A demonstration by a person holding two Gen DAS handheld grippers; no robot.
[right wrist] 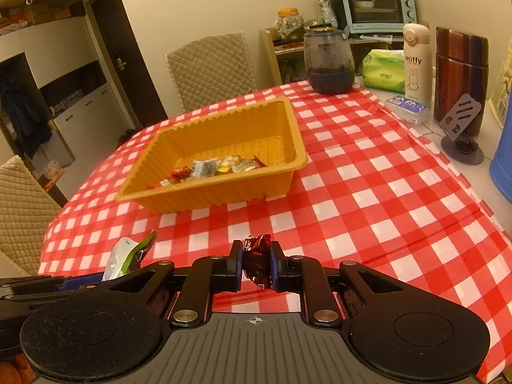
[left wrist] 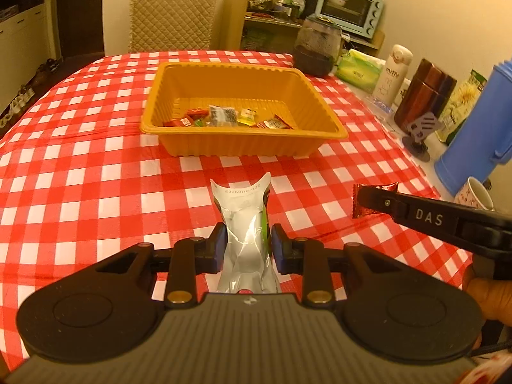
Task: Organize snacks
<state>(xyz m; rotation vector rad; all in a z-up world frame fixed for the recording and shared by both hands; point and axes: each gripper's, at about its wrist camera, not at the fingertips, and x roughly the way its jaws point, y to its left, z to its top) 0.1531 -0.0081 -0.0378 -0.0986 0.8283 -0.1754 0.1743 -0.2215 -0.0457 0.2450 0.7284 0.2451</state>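
Observation:
An orange plastic tray (left wrist: 243, 142) (right wrist: 204, 196) stands on the red checked tablecloth and holds several wrapped snacks (left wrist: 224, 116) (right wrist: 211, 168). My left gripper (left wrist: 245, 243) is shut on a silver and green snack packet (left wrist: 244, 224), held above the cloth in front of the tray; the packet also shows in the right wrist view (right wrist: 128, 257). My right gripper (right wrist: 255, 264) is shut on a small dark red snack wrapper (right wrist: 256, 259). In the left wrist view the right gripper (left wrist: 371, 200) shows at right with the red wrapper (left wrist: 376, 190) in it.
Along the table's right side stand a dark jar (left wrist: 316, 48), a green tissue pack (left wrist: 360, 70), a white Miffy bottle (right wrist: 416, 60), a brown canister (right wrist: 460, 76), a phone stand (right wrist: 460, 118), a blue jug (left wrist: 473, 128) and a cup (left wrist: 475, 195). Quilted chairs (left wrist: 171, 16) stand beyond the table.

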